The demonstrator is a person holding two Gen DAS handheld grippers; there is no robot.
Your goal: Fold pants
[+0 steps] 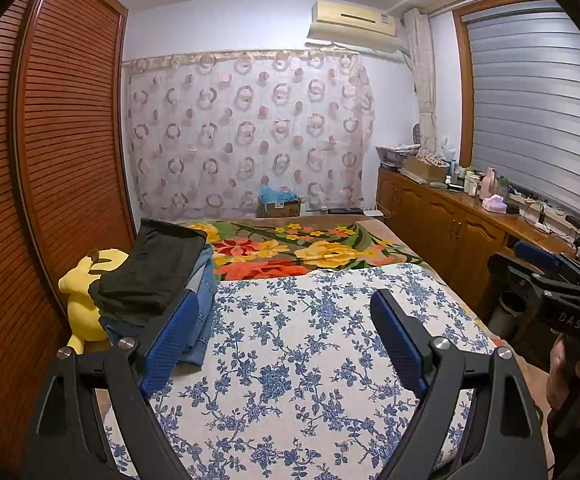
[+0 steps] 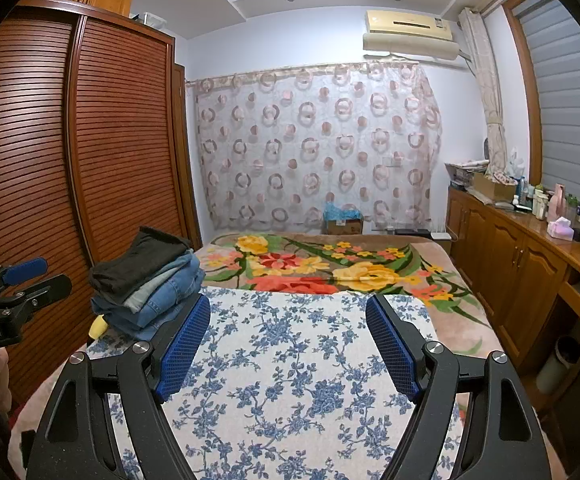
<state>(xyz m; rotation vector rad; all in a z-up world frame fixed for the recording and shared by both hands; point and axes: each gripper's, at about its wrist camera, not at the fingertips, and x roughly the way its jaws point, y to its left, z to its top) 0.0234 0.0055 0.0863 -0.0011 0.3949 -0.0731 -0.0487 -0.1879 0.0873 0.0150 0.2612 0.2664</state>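
1. Pants location: a stack of folded pants [image 1: 157,276] sits at the left side of the bed [image 1: 390,240], partly on the blue-flowered cloth [image 1: 298,360] that covers the near part of the bed. A dark pair lies on top; denim pairs lie beneath it. No unfolded pair shows on the cloth in either view.
2. Direction from the jaws: in both wrist views the stack [image 2: 149,280] lies forward and to the left of the jaws. Its long axis runs roughly away from the cameras, toward the far wall.
3. Nearer hand: the left gripper [image 1: 285,352] is judged nearer. In its view the stack appears just beyond its left finger [image 1: 169,344]; contact cannot be confirmed. The right gripper [image 2: 290,340] is farther over toward the cupboards [image 2: 510,280].
4. Left jaws: spread wide, holding nothing. Only the cloth shows between the blue pads.
5. Right jaws: spread wide, holding nothing, raised above the cloth.
6. Adjacent item: a yellow plush toy [image 1: 83,292] lies against the stack on its wardrobe [image 1: 49,160] side.
7. Assessment: the stack appears complete. Any further pair would have to come from outside both views, or from the stack itself, which would call for a leftward reach.
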